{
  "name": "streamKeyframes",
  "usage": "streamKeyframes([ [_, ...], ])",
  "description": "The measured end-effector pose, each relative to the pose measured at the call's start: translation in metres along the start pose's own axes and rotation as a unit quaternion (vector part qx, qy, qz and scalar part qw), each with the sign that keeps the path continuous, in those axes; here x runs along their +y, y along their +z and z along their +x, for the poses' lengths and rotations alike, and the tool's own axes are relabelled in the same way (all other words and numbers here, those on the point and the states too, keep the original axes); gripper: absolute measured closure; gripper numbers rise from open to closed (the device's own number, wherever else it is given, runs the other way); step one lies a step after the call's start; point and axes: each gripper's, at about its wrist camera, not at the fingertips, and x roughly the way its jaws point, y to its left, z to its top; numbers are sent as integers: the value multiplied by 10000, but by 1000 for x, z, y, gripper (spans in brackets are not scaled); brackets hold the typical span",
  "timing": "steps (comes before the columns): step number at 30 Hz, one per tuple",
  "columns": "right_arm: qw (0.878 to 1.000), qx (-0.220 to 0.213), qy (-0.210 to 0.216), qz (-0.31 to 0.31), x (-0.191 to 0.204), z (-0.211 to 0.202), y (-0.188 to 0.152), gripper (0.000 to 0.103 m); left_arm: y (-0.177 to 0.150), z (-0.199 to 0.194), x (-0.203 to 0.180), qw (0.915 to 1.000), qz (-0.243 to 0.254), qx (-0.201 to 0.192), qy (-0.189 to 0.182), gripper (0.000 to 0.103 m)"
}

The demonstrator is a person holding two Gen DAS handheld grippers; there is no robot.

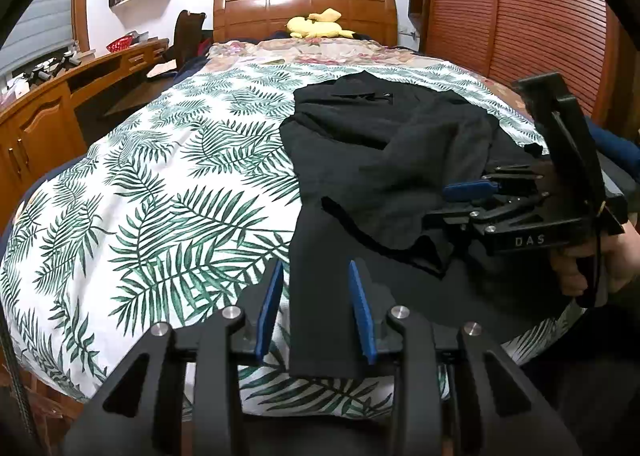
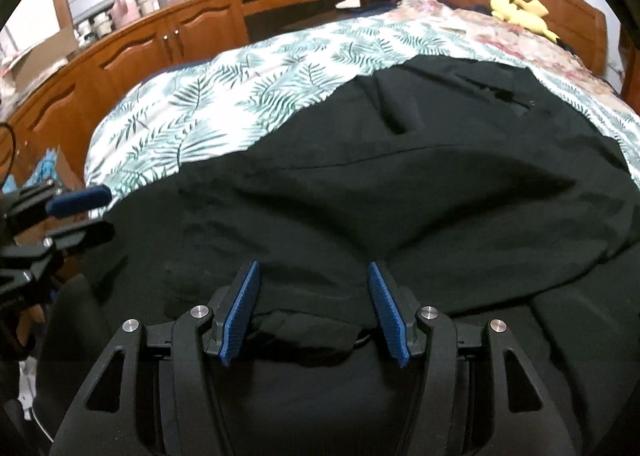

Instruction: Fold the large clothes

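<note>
Jaws of the left gripper (image 1: 316, 310) stand partly open astride a flat black fabric strip (image 1: 320, 320); the right gripper (image 2: 314, 310) gapes wider over bunched black cloth (image 2: 308, 336), its pads not pressing it.

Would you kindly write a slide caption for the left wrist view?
Left gripper straddles a strip of the black garment on the leaf-print bedspread.

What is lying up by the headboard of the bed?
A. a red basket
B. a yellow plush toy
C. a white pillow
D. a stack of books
B: a yellow plush toy lies against the wooden headboard, beyond the black garment spread on the leaf-print cover.
</note>
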Motion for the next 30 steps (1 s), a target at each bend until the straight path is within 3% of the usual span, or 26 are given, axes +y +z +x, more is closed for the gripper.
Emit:
streamKeyframes([
  [8,10000,-83,1,5,0,-2,-4,45,-7,22,6,9994,-12,344,98,69],
  [16,9998,-158,-124,-47,2,-8,-6,46,-8,27,6,9992,79,356,131,64],
  [30,9949,-746,-636,256,-40,-93,-40,46,-9,29,5,9991,95,361,176,63],
])
